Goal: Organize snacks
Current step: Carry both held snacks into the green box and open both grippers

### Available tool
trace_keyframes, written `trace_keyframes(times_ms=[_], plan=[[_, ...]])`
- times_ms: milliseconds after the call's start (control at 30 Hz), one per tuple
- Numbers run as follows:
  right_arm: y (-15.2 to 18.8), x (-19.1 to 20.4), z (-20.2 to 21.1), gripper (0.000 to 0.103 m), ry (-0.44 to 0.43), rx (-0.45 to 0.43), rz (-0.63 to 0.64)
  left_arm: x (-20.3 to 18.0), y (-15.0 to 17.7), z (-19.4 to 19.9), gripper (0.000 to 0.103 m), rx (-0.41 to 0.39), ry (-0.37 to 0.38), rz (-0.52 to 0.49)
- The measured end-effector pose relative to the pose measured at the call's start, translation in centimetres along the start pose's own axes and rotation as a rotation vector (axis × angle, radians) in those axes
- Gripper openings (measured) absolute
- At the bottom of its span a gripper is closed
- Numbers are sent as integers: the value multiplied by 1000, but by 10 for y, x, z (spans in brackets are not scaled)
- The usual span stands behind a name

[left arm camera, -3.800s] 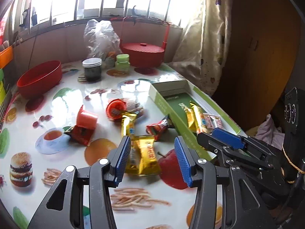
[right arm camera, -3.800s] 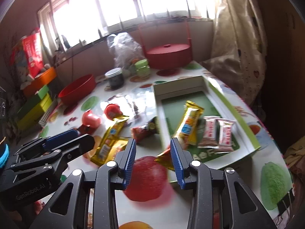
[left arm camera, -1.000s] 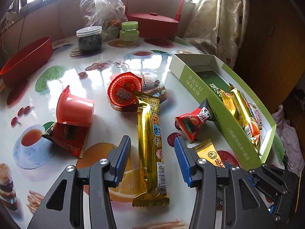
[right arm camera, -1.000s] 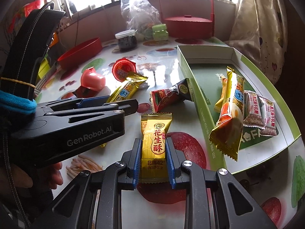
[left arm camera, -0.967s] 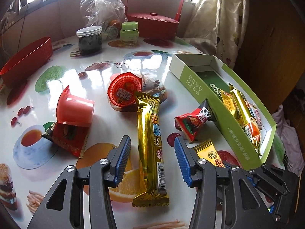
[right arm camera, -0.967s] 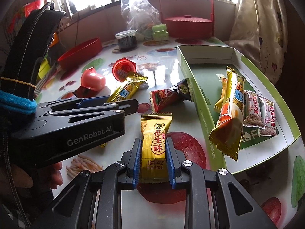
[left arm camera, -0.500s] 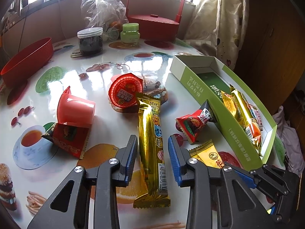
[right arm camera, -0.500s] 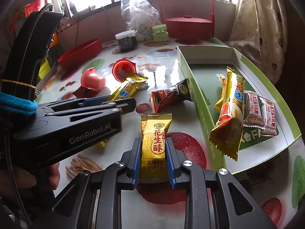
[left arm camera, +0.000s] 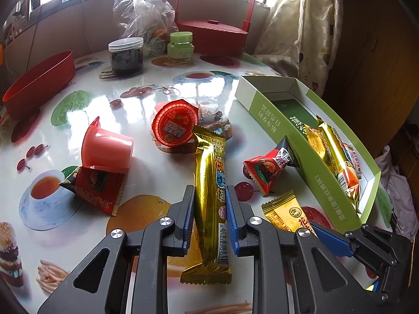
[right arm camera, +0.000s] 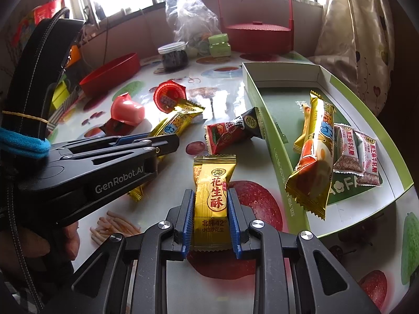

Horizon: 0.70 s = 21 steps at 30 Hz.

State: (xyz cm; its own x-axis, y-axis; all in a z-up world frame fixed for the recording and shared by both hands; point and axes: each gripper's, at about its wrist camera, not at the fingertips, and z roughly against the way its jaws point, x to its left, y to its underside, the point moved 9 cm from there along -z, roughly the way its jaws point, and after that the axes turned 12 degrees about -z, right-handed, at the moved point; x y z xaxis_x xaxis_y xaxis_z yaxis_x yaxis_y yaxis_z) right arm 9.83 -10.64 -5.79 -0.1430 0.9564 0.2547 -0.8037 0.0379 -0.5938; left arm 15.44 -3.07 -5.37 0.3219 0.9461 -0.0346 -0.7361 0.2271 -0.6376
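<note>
My left gripper (left arm camera: 210, 218) has just been closing and now pinches the long gold bar (left arm camera: 210, 183) near its lower end, pads pressed against both edges while the bar lies flat on the table (left arm camera: 146, 99). My right gripper (right arm camera: 211, 218) is clamped on the small gold peanut-candy packet (right arm camera: 213, 191), which also rests on the tablecloth, just beside the near wall of the green box (right arm camera: 277, 144). So I have both hands loaded and nothing lifted yet. By my reckoning the job is roughly half done: the box already holds a long gold bar (right arm camera: 314, 151) leaning over a smaller gold packet, plus two white-and-red nougat packets (right arm camera: 357, 154) lying side by side near its right wall; the far end of the box is bare. Left outside are my two grasped items, a red-and-black packet (right arm camera: 230, 133) touching the box's outer wall, a red jelly cup with its printed lid facing me (left arm camera: 175, 125), a clear wrapper with something brown inside right behind it, a pink cup on its side (left arm camera: 107, 149) and a dark red packet (left arm camera: 93, 188) tucked under that cup. Further back a red bowl (left arm camera: 39, 86) looks empty from here, and a dark jar (left arm camera: 126, 56), a green jar (left arm camera: 181, 46), a plastic bag and a red lidded basket (left arm camera: 213, 32) stand near the window; I judge those no part of the sorting.
</note>
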Motion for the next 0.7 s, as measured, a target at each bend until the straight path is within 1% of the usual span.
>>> trace_keyframes(times_ms=[500,700], plan=[[0,3,2,23,-2,-4,11,2,0,15,24,-27,-12,17],[-4,8,8,23,-11,-27,29,2,-3,23,23,-41,-17,17]])
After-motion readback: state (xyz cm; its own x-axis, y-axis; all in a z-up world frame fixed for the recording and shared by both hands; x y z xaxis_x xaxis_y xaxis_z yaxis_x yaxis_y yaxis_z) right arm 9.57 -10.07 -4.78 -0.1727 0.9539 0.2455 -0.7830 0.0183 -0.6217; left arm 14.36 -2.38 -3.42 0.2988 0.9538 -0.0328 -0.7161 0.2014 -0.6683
